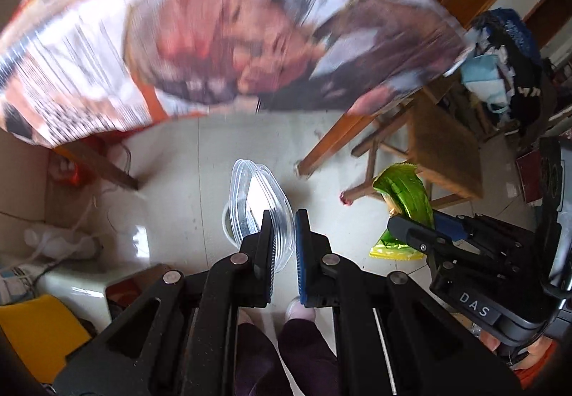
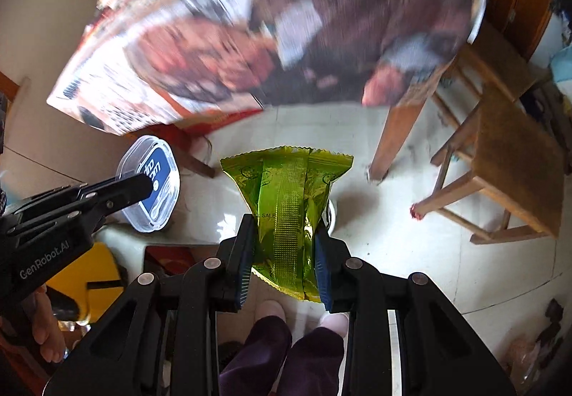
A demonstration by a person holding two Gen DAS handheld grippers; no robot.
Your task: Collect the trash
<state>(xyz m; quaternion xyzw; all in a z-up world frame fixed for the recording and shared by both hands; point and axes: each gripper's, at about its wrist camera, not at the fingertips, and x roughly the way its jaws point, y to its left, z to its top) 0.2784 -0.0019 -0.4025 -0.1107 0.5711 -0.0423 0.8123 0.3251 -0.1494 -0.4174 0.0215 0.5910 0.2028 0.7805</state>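
A: Hanging over the whole scene is the table (image 1: 221,38), covered with a blurred printed sheet showing a food picture and columns of text, with its wooden legs standing on the pale tiled floor (image 1: 186,163)

B: And beside it?

A: A wooden stool (image 2: 511,160) stands just to the right of the table leg, also on the tiles. At lower left there is a yellow object (image 1: 39,331), too cut off to identify

B: What about the tools?

A: The right gripper (image 2: 284,262) is clamped on a shiny green snack wrapper (image 2: 286,203); its two fingers press the lower half of the packet from both sides, and the crimped top edge fans out above them, held up off the floor

B: And the other one?

A: The left gripper (image 1: 284,253) has its fingers drawn narrow around the edge of a clear plastic lid (image 1: 255,203), seen edge-on from its own camera. From the right wrist view the same lid (image 2: 150,181) shows a blue label and is pinched at one side, raised above the floor

B: Anything smaller?

A: The person's two feet in pale slippers (image 2: 271,312) show beneath the grippers
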